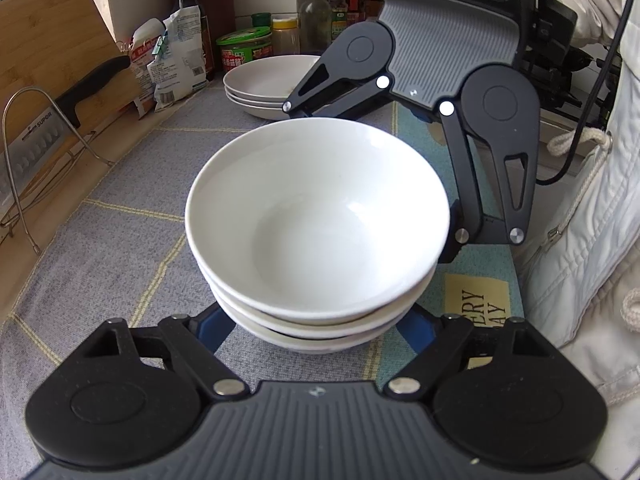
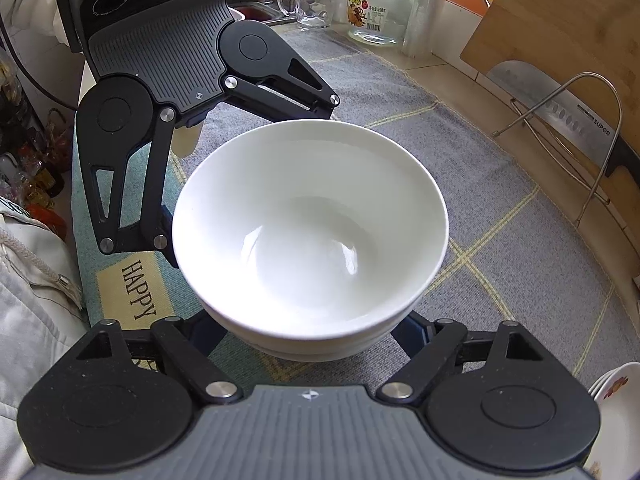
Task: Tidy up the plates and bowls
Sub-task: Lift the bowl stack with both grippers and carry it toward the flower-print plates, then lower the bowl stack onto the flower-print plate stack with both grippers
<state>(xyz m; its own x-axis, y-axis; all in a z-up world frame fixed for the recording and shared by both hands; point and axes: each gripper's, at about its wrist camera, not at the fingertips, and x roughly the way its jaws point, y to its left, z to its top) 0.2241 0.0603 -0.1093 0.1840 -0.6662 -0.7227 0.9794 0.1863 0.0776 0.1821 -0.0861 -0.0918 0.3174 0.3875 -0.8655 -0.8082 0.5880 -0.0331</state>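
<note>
A stack of three white bowls point(image 1: 316, 216) point(image 2: 312, 220) stands on the grey checked mat point(image 1: 120, 240). My left gripper point(image 1: 314, 332) straddles the stack's lower bowls from the near side in the left wrist view. Its blue fingers point(image 1: 212, 332) lie against both flanks, and the tips are hidden under the rims. My right gripper point(image 2: 312, 332) clasps the same stack from the opposite side, its blue fingers point(image 2: 414, 330) tight to the lower bowls. Each gripper shows across the stack in the other's view, with a finger point(image 1: 452, 244) point(image 2: 168, 248) at the bowl wall.
Stacked shallow plates point(image 1: 264, 80) sit behind the bowls, before jars and bottles point(image 1: 244, 46). A cleaver in a wire rack point(image 2: 560, 120) leans on a wooden board point(image 2: 560, 20). A glass mug point(image 2: 312, 0) and jar point(image 2: 376, 8) stand further back. Flowered dishes point(image 2: 612, 388) and a person's pale jacket point(image 1: 592, 240) show at the frame edges.
</note>
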